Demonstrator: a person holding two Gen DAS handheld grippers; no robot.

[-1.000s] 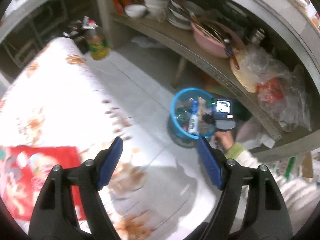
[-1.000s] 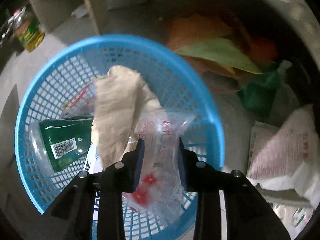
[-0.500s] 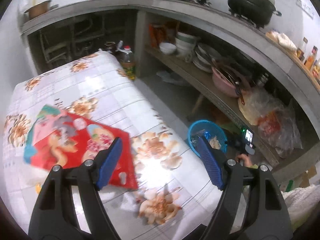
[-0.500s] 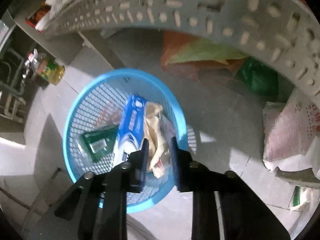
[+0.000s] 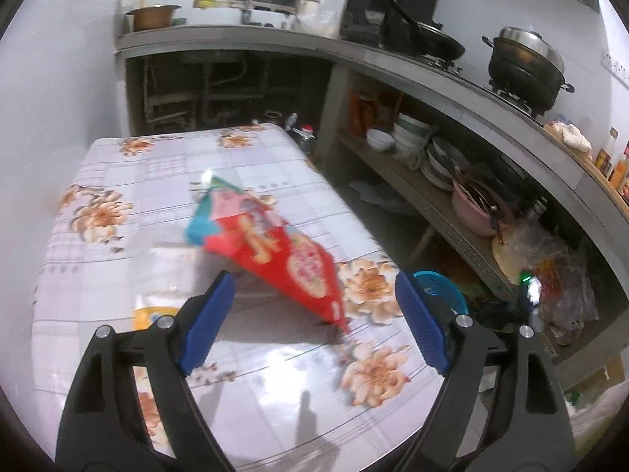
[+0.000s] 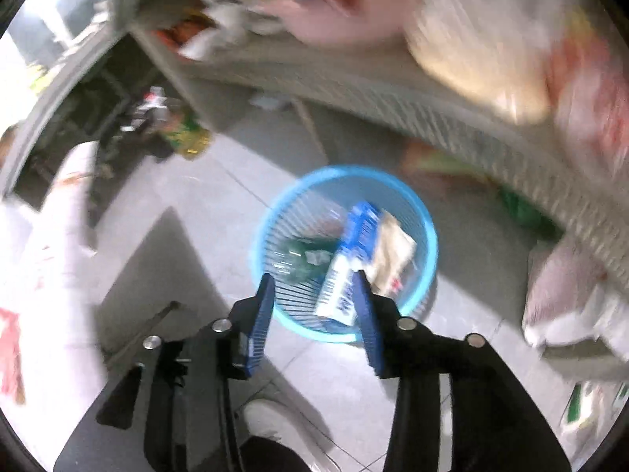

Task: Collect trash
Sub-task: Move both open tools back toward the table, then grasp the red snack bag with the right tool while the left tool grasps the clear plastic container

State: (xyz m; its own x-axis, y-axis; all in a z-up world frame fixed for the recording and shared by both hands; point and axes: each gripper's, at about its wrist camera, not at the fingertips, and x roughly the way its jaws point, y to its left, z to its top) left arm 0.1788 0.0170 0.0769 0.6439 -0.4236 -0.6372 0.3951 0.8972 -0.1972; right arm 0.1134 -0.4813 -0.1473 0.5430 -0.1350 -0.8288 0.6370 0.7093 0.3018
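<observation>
Left tongs (image 5: 314, 326) held above the near end of the tabletop (image 5: 118, 259), angled down and forward, blue pads (image 5: 206, 322) spread wide with nothing between them. The red snack bag (image 5: 275, 259) lies on the floral cloth just ahead of the pads, not touching them. The blue basket (image 5: 440, 287) shows past the tabletop's right edge, on the floor below the shelf (image 5: 432, 196).

Right tongs (image 6: 314, 310) sit above the floor, pointed down at the blue basket (image 6: 426, 236), pads partly apart and empty. In the basket: a blue-and-white box (image 6: 346, 271), a beige wrapper (image 6: 393, 247) and a green-labelled bottle (image 6: 302, 255).

Versus 0.5 s ago: the left view has tilted up, and the red bag has shifted from under the left pad to centre. The right tongs were pinched on the beige wrapper; now they are wider and farther from the basket. Right view is motion-blurred.
</observation>
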